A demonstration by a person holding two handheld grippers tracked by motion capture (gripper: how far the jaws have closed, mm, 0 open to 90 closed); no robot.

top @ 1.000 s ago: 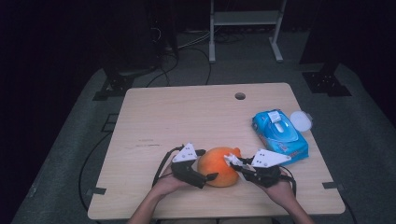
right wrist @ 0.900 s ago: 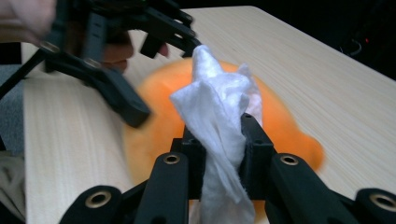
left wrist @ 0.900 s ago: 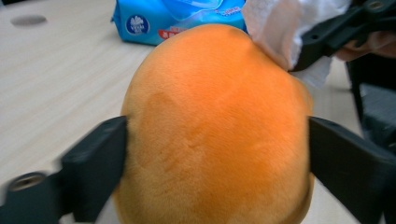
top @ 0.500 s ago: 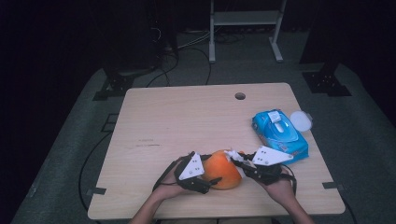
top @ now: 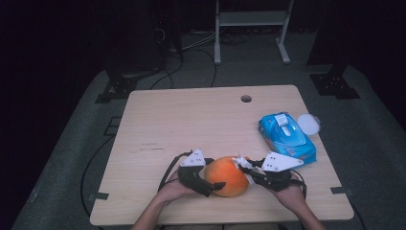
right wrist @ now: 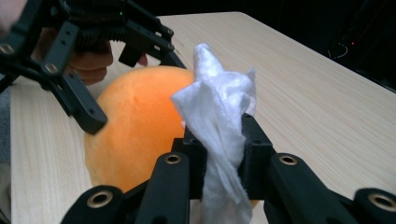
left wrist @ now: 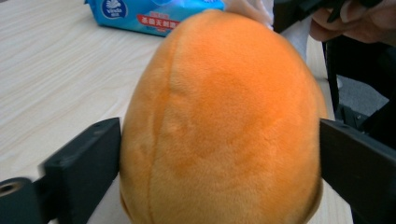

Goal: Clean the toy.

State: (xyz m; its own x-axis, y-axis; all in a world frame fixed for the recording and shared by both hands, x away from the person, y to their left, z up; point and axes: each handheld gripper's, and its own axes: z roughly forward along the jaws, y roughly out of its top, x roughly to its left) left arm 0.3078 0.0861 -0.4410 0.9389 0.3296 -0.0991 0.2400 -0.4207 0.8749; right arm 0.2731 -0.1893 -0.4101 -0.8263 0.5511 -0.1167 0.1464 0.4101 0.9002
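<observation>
While sitting on the pale wooden table (top: 191, 120), low and just right of centre in the high view, lying with its long side across the frame: the orange plush toy (top: 229, 176). Standing tall through the middle of the left gripper view, with a seam running down its left half. Being flanked at its left end by the left gripper (top: 214, 175), one black jaw lying against the near side and the other against the far side. Having just been opening, those jaws, yet in the left gripper view pressing on both flanks of the plush at the lower left and lower right. Being met at its upper right end by the right gripper (top: 245, 166), with jaws standing narrow and pinching a crumpled white wipe (right wrist: 217, 107). Rising out of that grip, the wipe, at the centre of the right gripper view, its tip pointing up and its left edge touching the orange plush. Coming in from the bottom edge of the high view, the left hand (top: 174, 189) and the right hand (top: 289, 191), each wrapping a gripper's body. Lying well apart at the right of the table, a blue wipes pack (top: 287, 136), with a round white lid (top: 308, 123) just beside its upper right corner. Showing near the table's far edge, a small round hole (top: 246, 98).
</observation>
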